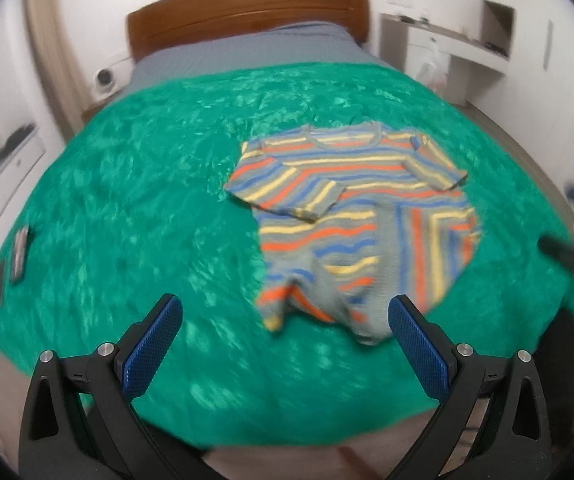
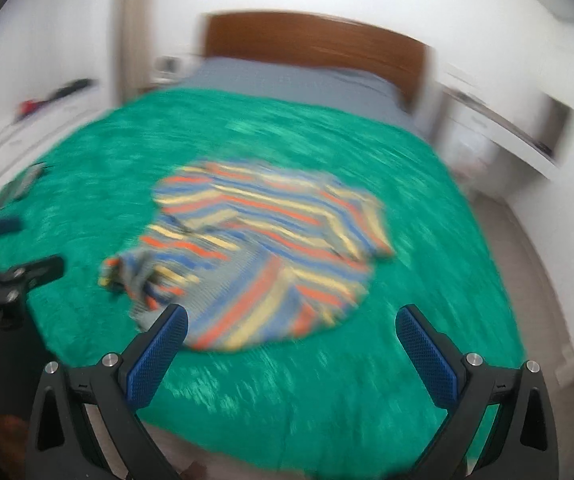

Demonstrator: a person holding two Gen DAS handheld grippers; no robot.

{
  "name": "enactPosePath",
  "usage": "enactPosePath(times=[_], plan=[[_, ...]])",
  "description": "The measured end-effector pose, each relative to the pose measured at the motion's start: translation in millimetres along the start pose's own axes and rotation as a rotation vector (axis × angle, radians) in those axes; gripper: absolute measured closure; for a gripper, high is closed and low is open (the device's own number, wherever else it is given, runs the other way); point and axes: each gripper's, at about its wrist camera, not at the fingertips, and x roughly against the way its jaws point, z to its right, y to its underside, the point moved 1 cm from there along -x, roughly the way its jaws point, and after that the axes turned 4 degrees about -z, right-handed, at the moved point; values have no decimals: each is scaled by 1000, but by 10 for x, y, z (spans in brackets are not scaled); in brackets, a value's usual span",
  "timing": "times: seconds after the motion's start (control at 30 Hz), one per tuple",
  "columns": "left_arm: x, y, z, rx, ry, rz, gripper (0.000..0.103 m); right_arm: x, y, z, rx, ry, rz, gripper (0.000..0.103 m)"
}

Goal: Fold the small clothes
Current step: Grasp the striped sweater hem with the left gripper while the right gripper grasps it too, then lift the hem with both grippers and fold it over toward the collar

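Small short-sleeved T-shirt with orange, yellow, blue and grey stripes (image 1: 359,216) is lying on the fuzzy green blanket (image 1: 127,208) covering the near end of the bed, neckline pointing toward the brown wooden headboard (image 1: 247,8). One sleeve is lying folded in across the chest, the other is sticking out to the side. The hem end nearest the cameras is sitting bunched and rumpled, part of the lower body turned so its stripes are running lengthwise.

Left gripper (image 1: 285,340) is hovering above the near blanket edge, blue-padded fingers (image 1: 153,344) spread wide, gripping nothing; the shirt hem is showing between and just beyond its tips.

Right gripper (image 2: 291,344) is likewise standing released and empty, over the shirt's lower edge. Right wrist view is heavily motion-blurred, so fine detail there is unreadable.

Grey bedsheet (image 1: 247,52) is showing between blanket and headboard. Two flat dark objects (image 1: 19,252) are lying at the blanket's far left edge; can't tell what they are.
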Motion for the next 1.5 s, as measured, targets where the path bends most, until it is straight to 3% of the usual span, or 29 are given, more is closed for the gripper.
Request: enactPosePath(times=[0.07,0.13,0.2,0.27,0.37,0.4,0.43,0.47,0.5,0.6,0.7,0.8,0.87,0.93,1.03,1.1,1.13,1.17,1.2,1.27,1.37,1.43,1.47,1.5], plan=[[-368,4,-198,-41,17,-48,1,-334,-77,90,55,-117,1,0],[-687,14,-305,-65,51,-99,1,-887,-188,201,90,-200,-76,1],[-981,30,-337,-70,85,-151,4,-1296,-271,217,131,-218,-146,9],[-1201,32,-318,-67,102,-193,17,-1724,-370,174,175,-275,-231,30],[-1345,30,-222,-77,158,-220,31,-2172,-457,38,221,-315,-319,33],[-1350,33,-185,-83,167,-217,52,-2297,-468,-3,228,-330,-338,34],[-1347,41,-135,-94,182,-214,70,-2426,-460,-36,224,-375,-368,49],[-1338,47,-88,-108,208,-220,98,-2493,-441,-71,224,-408,-390,82],[-1307,51,-65,-117,211,-212,98,-2526,-424,-99,230,-423,-404,93],[-953,114,-87,-175,232,-112,98,-2217,-391,-35,265,-429,-322,94],[-567,251,-136,-236,267,-55,98,-1494,-234,255,259,-479,-225,94],[-259,508,-147,-318,254,-38,98,-748,108,496,290,-496,-165,94],[-189,787,-105,-389,220,-81,95,-395,485,643,312,-473,-178,94],[-300,1035,-119,-438,170,-163,91,-299,929,761,316,-406,-252,93],[-498,1314,-329,-387,106,-288,91,-456,1476,988,231,-275,-399,78],[-524,1309,-498,-274,125,-302,78,-497,1668,1176,145,-246,-444,64],[-513,1298,-572,-195,153,-294,72,-490,1731,1303,55,-247,-442,51],[-511,1266,-615,-136,174,-282,57,-477,1738,1376,-15,-260,-427,45],[-522,1228,-620,-96,184,-271,39,-453,1732,1433,-89,-287,-403,44],[-612,1146,-541,-50,179,-256,29,-471,1709,1506,-253,-392,-345,43],[-870,1088,-240,-66,175,-304,31,-764,1704,1415,-384,-471,-368,43],[-999,1105,-67,-92,175,-333,53,-985,1704,1206,-388,-514,-418,45],[-1037,1110,6,-108,173,-343,86,-1060,1723,1120,-379,-540,-451,65],[-1042,1111,36,-116,174,-351,98,-1139,1723,1027,-358,-557,-486,84]])
